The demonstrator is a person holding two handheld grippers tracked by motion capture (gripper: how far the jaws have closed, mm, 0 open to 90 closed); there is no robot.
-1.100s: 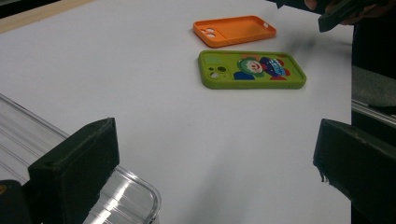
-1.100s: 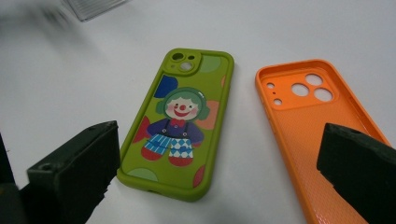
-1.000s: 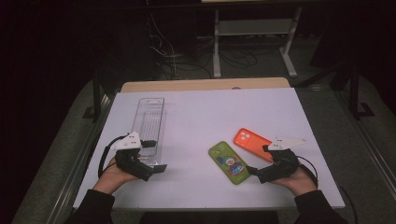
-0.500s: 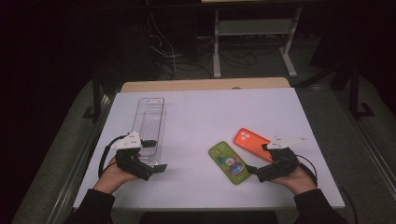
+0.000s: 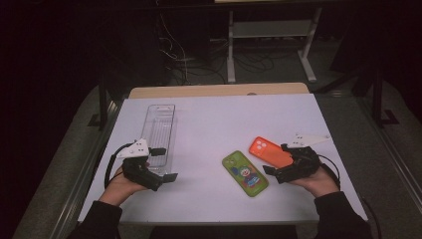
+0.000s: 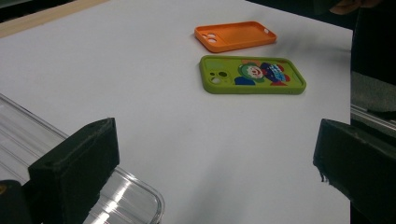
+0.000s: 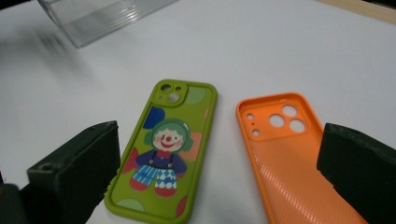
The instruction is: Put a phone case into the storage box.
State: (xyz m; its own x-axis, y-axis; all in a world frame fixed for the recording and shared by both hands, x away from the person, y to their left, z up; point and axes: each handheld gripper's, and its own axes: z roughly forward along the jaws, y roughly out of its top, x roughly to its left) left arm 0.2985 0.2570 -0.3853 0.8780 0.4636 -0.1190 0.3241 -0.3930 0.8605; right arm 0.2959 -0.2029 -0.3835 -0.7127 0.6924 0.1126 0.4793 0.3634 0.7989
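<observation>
A green phone case (image 5: 245,173) with a clown picture lies flat on the white table, and an orange phone case (image 5: 268,152) lies just right of it, inside up. My right gripper (image 5: 274,159) stands open at their near ends, holding nothing. In the right gripper view the green case (image 7: 166,149) and the orange case (image 7: 294,154) lie between the wide-spread jaws. A clear plastic tray (image 5: 161,129) sits at the left. My left gripper (image 5: 164,164) is open and empty at the tray's near end, and the tray corner (image 6: 28,135) shows by its left jaw.
The white tabletop (image 5: 224,119) has bare room between the tray and the cases. A wooden strip (image 5: 219,90) runs along its far edge. Beyond it are a dark floor, cables and a metal stand (image 5: 271,30).
</observation>
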